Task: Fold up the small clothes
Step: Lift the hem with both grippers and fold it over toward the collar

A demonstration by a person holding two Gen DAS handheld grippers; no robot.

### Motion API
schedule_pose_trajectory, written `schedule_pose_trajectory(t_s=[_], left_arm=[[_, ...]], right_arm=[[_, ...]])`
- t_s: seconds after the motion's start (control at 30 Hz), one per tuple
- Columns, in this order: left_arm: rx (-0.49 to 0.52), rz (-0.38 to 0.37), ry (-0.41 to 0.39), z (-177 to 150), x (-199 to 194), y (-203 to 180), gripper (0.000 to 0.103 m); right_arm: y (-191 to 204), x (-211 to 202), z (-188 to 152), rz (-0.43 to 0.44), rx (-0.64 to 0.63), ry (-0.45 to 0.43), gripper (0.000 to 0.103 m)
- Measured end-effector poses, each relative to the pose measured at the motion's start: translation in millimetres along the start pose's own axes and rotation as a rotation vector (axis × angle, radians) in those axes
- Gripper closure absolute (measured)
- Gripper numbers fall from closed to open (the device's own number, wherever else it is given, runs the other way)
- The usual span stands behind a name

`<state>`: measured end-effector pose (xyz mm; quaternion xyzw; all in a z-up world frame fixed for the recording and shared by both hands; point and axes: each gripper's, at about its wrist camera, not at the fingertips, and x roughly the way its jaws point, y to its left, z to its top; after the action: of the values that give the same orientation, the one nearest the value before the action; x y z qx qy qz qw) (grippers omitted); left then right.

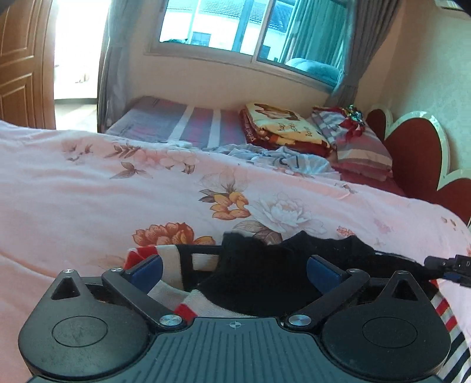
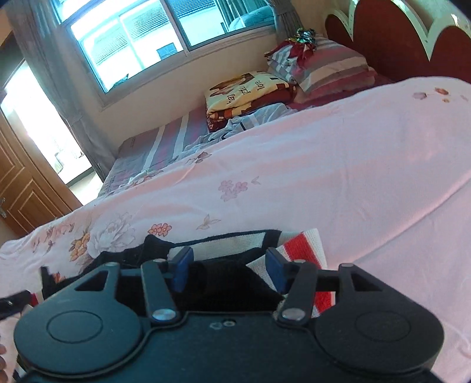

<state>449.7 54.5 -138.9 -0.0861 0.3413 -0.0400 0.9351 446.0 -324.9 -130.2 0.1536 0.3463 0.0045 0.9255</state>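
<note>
A small knitted garment (image 1: 259, 274), black with red, white and navy stripes, lies bunched on the pink floral quilt (image 1: 117, 188). My left gripper (image 1: 232, 271) hovers low over it with its blue pads (image 1: 145, 269) spread wide; black cloth lies between them but neither pad presses on it. In the right wrist view the same garment (image 2: 303, 244) shows its striped edge. My right gripper (image 2: 229, 269) is open about halfway above the black part, pads clear of the cloth. The right gripper's tip (image 1: 447, 265) reaches in from the right edge of the left wrist view.
The quilt covers the near bed. Beyond it are a crumpled light blue garment (image 1: 282, 160), a folded yellow and red blanket (image 1: 282, 126), striped pillows (image 1: 359, 144) and a red headboard (image 1: 418, 153). A window (image 1: 235, 26) and a wooden door (image 1: 20, 62) stand behind.
</note>
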Motion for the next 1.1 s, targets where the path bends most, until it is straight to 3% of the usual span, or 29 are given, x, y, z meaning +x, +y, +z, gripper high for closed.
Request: schedule_pose_trajectory(t_s=[0.07,0.13,0.27,0.33,0.47,0.53,0.6,0.63,0.7,0.73,0.87,0.93,0.97,1.03,1.07,1.1], left_arm=[[0.046,0.032,0.032,-3,4,5,0.001],[0.074,0.068,0.058,-7,11,9,0.013],[0.100,0.045,0.133,-20,27,6,0.044],[0.124,0.066,0.118,-27,26,0,0.045],[0.109,0.078,0.101,-34,16,3,0.070],[0.100,0.076,0.098,-38,11,7,0.074],[0.092,0.075,0.098,-42,6,8,0.076],[0.094,0.075,0.097,-44,4,8,0.076],[0.131,0.082,0.091,-48,2,6,0.076],[0.146,0.086,0.088,-50,0,5,0.076],[0.111,0.086,0.092,-52,-4,3,0.076],[0.110,0.084,0.092,-56,-8,2,0.086],[0.115,0.090,0.089,-59,-11,2,0.092],[0.125,0.108,0.078,-65,-17,0,0.096],[0.130,0.119,0.071,-68,-20,-1,0.097],[0.128,0.128,0.062,-72,-23,0,0.097]], right_arm=[[1,3,-1,-0.002,-0.041,0.013,0.049],[0,5,-1,-0.003,-0.056,0.013,0.047],[-7,-3,-1,0.025,-0.022,-0.050,0.036],[-8,1,-3,0.018,-0.034,-0.014,0.036],[-6,5,-9,-0.001,-0.098,-0.002,0.033],[-4,10,-10,0.000,-0.116,0.028,0.036],[-3,5,-9,0.051,-0.116,0.022,0.047],[-5,-5,-8,0.074,-0.109,-0.016,0.046],[-8,-20,-7,0.068,-0.107,-0.092,0.027],[-9,-22,-6,0.051,-0.119,-0.102,0.026],[-6,-8,-12,0.019,-0.196,-0.011,0.036],[0,6,-16,-0.020,-0.226,0.036,0.046],[2,12,-18,-0.026,-0.231,0.054,0.065],[8,17,-18,-0.048,-0.231,0.035,0.076],[13,17,-18,-0.041,-0.240,0.028,0.092],[17,17,-18,-0.036,-0.252,0.015,0.096]])
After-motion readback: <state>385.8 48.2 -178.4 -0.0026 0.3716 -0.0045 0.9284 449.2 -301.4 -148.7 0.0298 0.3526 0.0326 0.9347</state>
